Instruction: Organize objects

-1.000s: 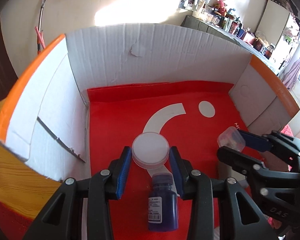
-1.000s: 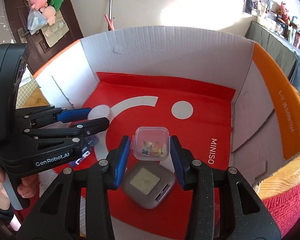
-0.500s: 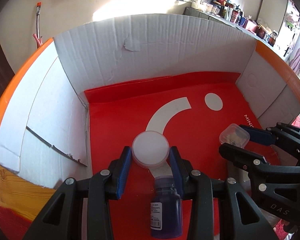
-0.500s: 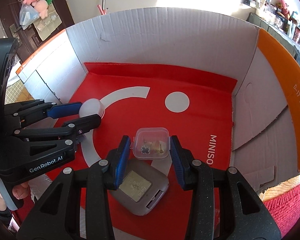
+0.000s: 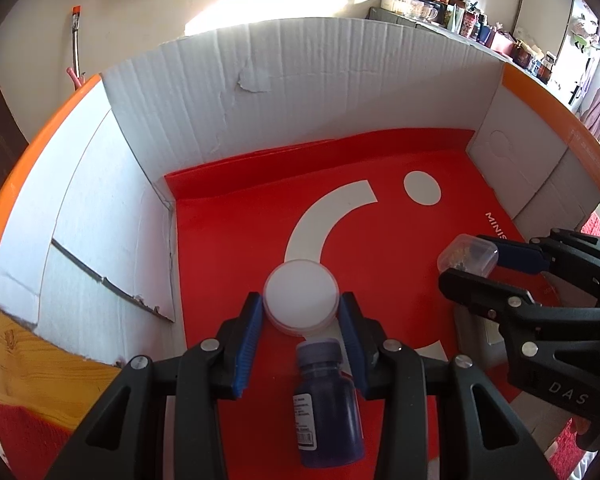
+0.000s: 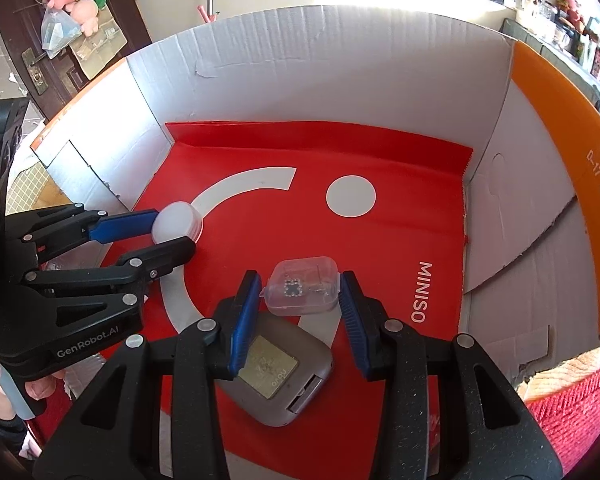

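Both grippers are inside a cardboard box (image 5: 284, 92) lined with a red MINISO sheet (image 6: 380, 240). My left gripper (image 5: 300, 312) is shut on a round white jar (image 5: 300, 300), also seen in the right wrist view (image 6: 176, 222). A purple bottle (image 5: 326, 400) lies on the sheet under it. My right gripper (image 6: 298, 300) has its jaws apart around a small clear plastic case (image 6: 302, 290), which sits tilted between the pads with gaps on both sides. The case also shows in the left wrist view (image 5: 466, 256). A grey square device (image 6: 280, 372) lies below it.
The box walls (image 6: 320, 76) rise on the left, back and right, with orange flaps (image 6: 556, 168). A torn flap (image 5: 112, 292) juts from the left wall. A wooden surface (image 5: 28, 364) and red cloth (image 6: 572, 412) lie outside the box.
Both grippers have moved deeper and lower into the box. My right gripper's jaws have opened and the clear case has tilted loose between them. My left gripper still holds the white jar.
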Demonstrator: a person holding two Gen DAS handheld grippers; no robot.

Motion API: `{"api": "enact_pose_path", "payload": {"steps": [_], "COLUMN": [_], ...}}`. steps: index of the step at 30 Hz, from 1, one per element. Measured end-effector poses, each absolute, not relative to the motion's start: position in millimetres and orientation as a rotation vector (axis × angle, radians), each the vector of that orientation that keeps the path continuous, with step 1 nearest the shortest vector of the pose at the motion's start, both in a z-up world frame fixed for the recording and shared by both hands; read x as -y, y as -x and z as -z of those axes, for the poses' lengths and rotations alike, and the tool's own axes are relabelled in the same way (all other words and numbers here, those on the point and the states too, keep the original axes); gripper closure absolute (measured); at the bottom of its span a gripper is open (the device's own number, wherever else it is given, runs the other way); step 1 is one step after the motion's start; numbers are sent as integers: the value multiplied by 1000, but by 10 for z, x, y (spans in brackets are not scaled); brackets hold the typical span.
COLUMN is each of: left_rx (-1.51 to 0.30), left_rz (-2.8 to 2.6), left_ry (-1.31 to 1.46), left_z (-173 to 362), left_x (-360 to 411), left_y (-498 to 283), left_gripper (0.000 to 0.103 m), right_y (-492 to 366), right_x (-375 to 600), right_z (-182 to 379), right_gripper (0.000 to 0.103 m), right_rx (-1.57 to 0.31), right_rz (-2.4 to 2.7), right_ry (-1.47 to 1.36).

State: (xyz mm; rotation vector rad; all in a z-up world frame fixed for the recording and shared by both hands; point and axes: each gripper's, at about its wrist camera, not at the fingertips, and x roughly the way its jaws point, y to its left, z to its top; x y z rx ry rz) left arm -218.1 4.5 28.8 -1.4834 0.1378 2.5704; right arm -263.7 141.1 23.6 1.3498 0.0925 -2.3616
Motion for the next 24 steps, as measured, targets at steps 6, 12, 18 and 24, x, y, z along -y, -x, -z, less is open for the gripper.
{"api": "enact_pose_path", "payload": {"steps": [6, 12, 18, 24], "left_rx": [-130, -136, -121, -127], "left_rz": [-2572, -2592, -2598, -2621], "left_ry": [1499, 1493, 1470, 1422], "left_z": [-291, -315, -330, -388], "left_x": [-93, -126, -133, -171], "left_y": [2243, 2290, 2281, 2269], "left_gripper": [61, 60, 55, 46], "right_y": [2667, 2660, 2640, 2601], "right_x": [-1442, -1452, -1464, -1471], "right_z": [-251, -268, -284, -304], "right_gripper": [64, 64, 63, 55], "right_rx": [-93, -108, -106, -111], "right_rz": [2354, 2361, 2361, 2363], "right_ry": [-1358, -1355, -1345, -1327]}}
